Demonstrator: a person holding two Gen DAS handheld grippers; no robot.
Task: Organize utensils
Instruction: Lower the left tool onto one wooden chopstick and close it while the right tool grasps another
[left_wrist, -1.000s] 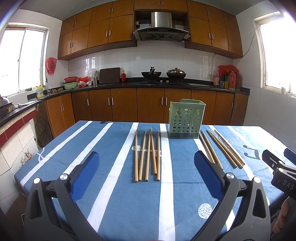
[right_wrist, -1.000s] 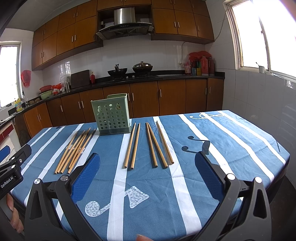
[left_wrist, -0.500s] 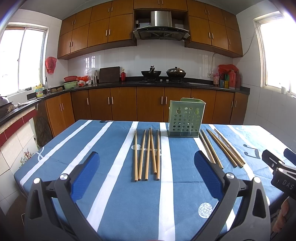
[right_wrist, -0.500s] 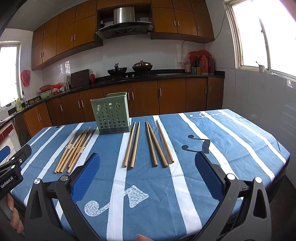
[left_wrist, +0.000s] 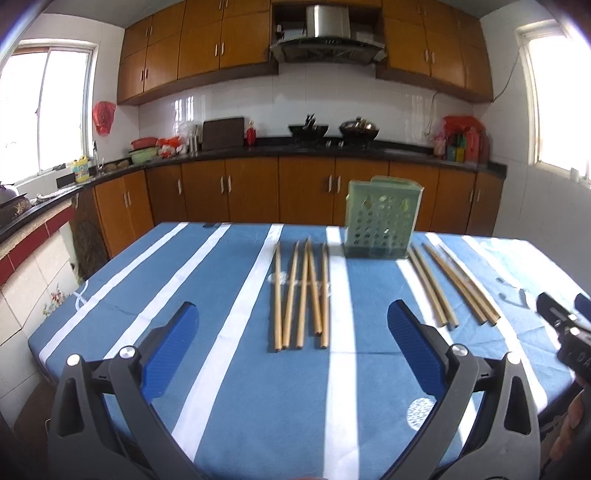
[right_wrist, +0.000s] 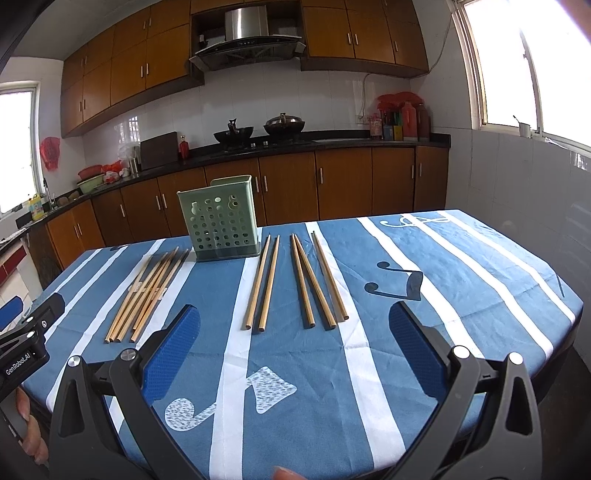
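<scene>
Left wrist view: left gripper (left_wrist: 291, 349) spread wide above table (left_wrist: 207, 387), facing five chopsticks (left_wrist: 300, 295) beside green holder (left_wrist: 380, 225). Right gripper (right_wrist: 293, 350) likewise apart, empty.

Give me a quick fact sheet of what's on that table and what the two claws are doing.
table cover: blue cloth with white stripes
holder: green perforated basket, upright, at the far side
left group: five chopsticks, lying flat, partly overlapping
right group: five chopsticks, lying flat, spread apart
left claw: open, empty, above the near edge
right claw: open, empty
chopsticks in basket: none visible
</scene>
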